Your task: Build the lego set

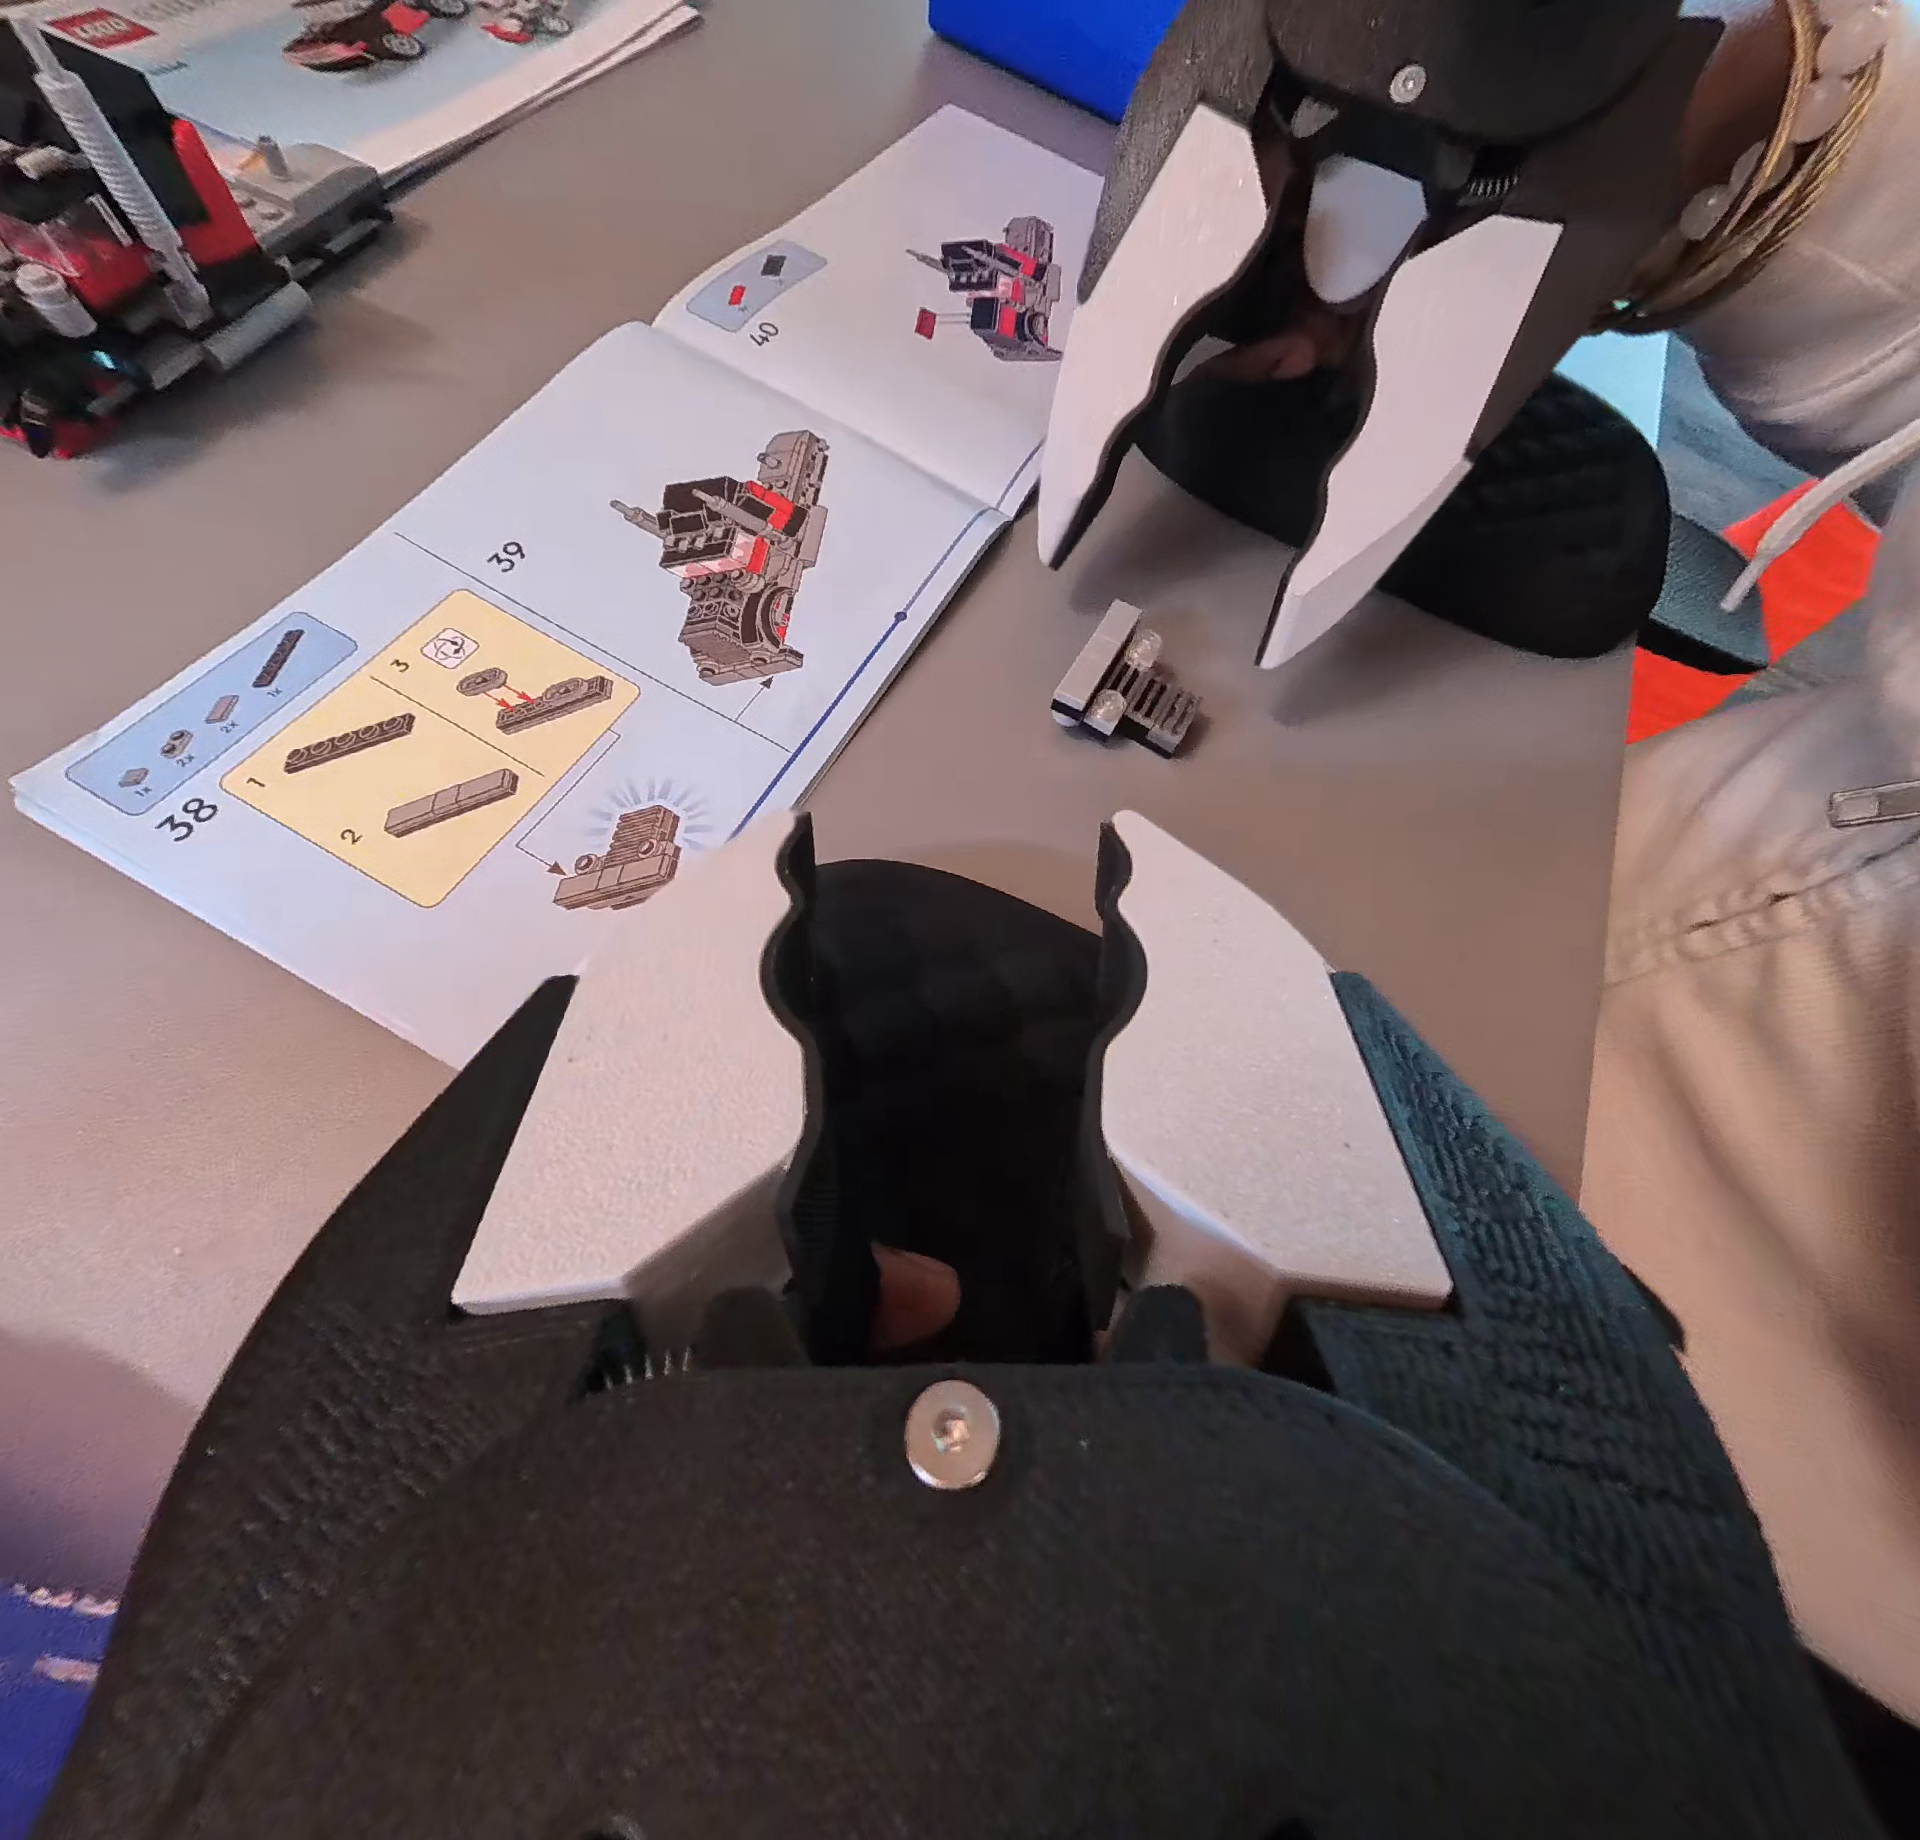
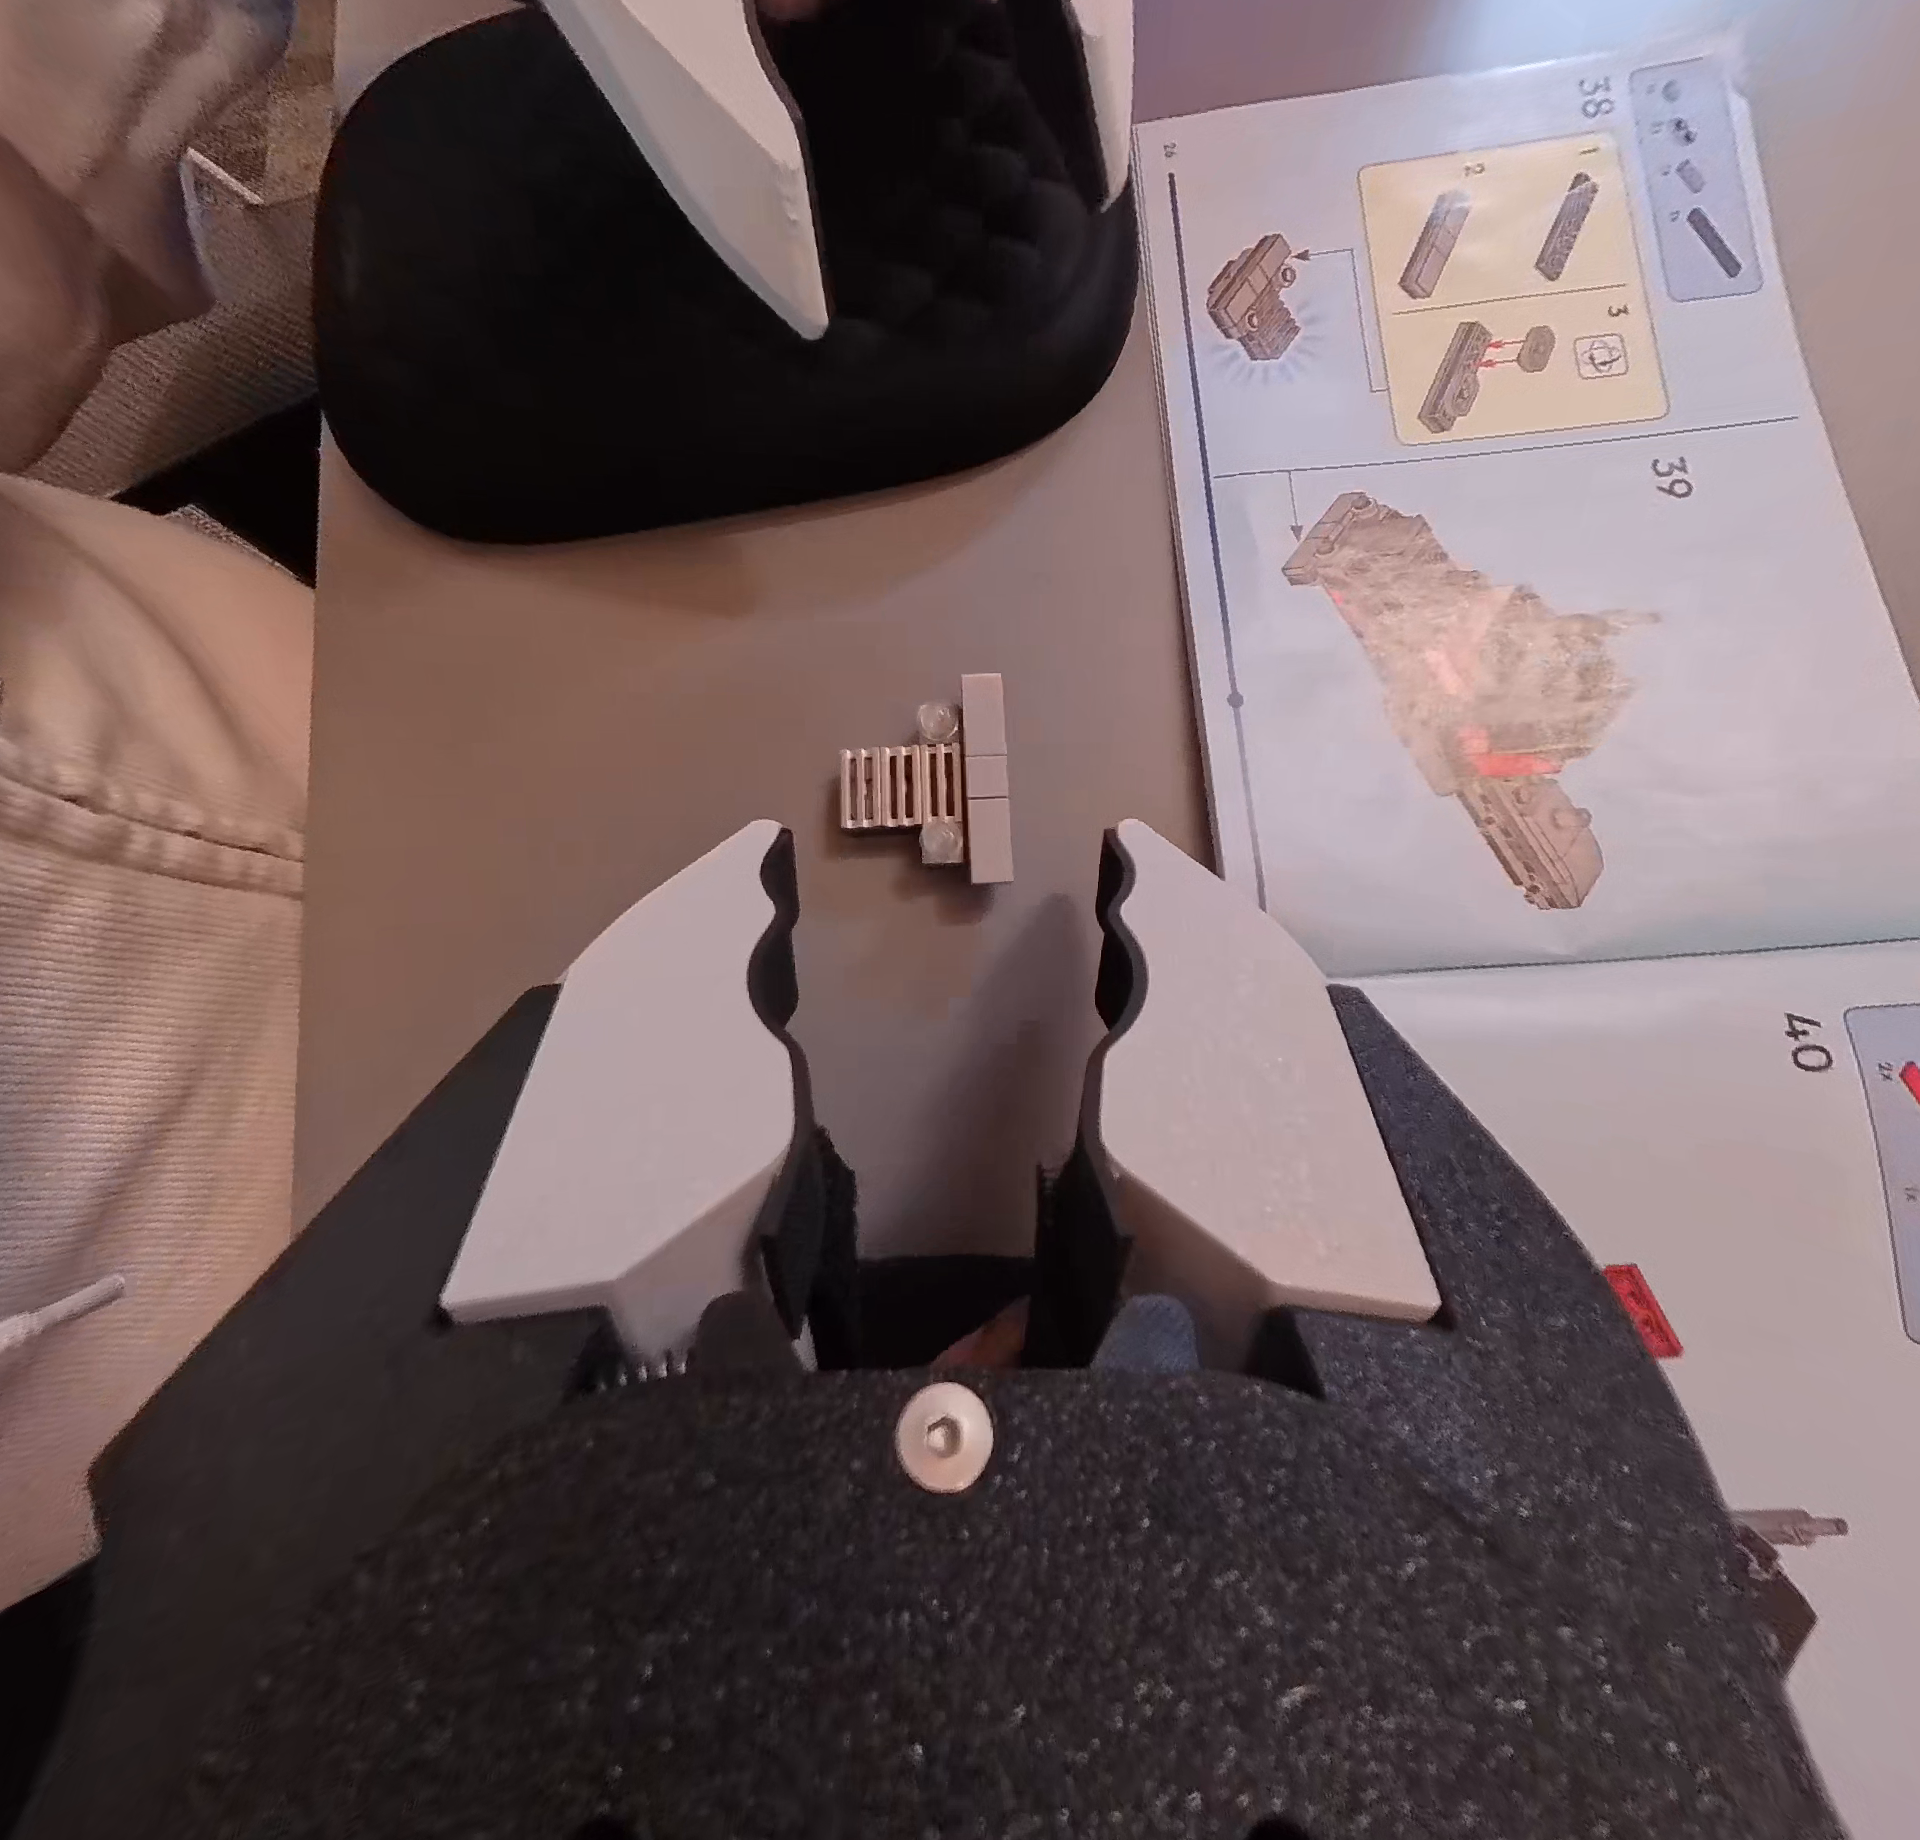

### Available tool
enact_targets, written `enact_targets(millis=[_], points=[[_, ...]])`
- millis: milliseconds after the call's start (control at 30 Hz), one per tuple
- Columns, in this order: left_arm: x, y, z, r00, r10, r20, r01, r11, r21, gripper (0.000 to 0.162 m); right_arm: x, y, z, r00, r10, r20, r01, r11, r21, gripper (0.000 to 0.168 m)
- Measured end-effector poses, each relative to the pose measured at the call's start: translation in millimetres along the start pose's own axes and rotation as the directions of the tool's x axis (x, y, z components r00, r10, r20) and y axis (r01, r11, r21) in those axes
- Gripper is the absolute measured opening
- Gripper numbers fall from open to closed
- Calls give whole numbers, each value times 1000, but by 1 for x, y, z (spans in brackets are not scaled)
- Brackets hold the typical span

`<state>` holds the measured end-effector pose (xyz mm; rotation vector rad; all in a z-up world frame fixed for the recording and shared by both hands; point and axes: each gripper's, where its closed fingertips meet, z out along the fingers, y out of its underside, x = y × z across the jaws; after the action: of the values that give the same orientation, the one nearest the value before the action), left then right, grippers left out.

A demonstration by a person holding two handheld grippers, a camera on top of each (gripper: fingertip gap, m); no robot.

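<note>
Both tongs, left gripper (image 1: 951, 834) and right gripper (image 2: 945, 845), gape empty; truck model (image 1: 135, 263) only left view.

The open instruction booklet (image 1: 582, 585) bears large step numbers and small part counts. The closed booklet (image 1: 416, 34) carries a red logo on its cover; smaller print beside it blurs.

Blue box (image 1: 1049, 3), black chair seat (image 2: 665, 419)
</note>
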<state>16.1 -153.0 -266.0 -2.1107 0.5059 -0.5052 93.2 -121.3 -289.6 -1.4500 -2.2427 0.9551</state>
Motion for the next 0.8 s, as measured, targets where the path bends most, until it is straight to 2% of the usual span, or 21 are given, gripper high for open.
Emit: enact_targets(millis=[200, 467, 567, 633, 733, 800], points=[[0, 0, -2, 1000, -3, 3, 3, 1000, 16, 52, -2, 2, 7, 999, -33, -3, 33, 999, -24, 51], [-2, 10, -6, 999, -27, 41, 27, 1000, -9, 52, 1, -3, 5, 1000, -29, 5, 29, 999, 13, 47], [-1, 9, -5, 999, -23, 37, 24, 1000, -19, 46, 1, -2, 2, 999, -31, 10, 30, 999, 23, 45], [1, 7, -3, 1000, -15, 27, 16, 999, -28, 40, 2, -4, -2, 1000, -26, 9, 25, 998, 49, 37], [7, -5, 4, 1000, 25, 1, -25, 999, -20, 28, 5, -7, -10, 1000, -17, -1, 17, 994, 112, 13], [16, -17, 14, 997, 65, -39, -65, 998, -3, 22, 6, -8, -12, 1000, -6, 2, 5, 989, 147, 6]])
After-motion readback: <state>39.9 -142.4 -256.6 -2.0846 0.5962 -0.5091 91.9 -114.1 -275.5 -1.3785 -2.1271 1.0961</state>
